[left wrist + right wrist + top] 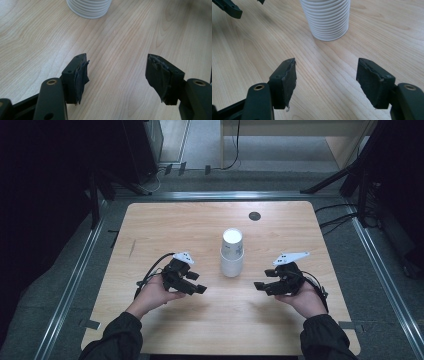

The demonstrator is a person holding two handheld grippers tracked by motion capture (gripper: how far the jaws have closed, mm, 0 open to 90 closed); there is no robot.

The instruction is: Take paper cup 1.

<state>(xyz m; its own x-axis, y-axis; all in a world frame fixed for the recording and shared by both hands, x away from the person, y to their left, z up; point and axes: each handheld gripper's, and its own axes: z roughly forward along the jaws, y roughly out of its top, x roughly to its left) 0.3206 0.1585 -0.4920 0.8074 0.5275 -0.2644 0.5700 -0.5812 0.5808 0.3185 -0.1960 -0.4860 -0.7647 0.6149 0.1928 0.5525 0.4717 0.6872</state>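
Note:
A stack of white ribbed paper cups [232, 252] stands upside down at the middle of the wooden table [165, 225]. My left gripper [198, 283] rests low on the table to the left of the cups, pointing right toward them. My right gripper [262, 285] sits to the right of the cups and points left. In the left gripper view, the cups [88, 8] lie ahead at the top, and the left gripper [117, 75] is open over bare wood. In the right gripper view, the right gripper [327, 80] is open too, with the cups [328, 18] just ahead.
A small dark round disc [254, 216] lies on the table near its far edge. Metal rails [75, 275] border the table on the left and right. Cables [340, 220] trail on the floor at the far right. The left gripper's tip [229, 8] shows at the top left of the right gripper view.

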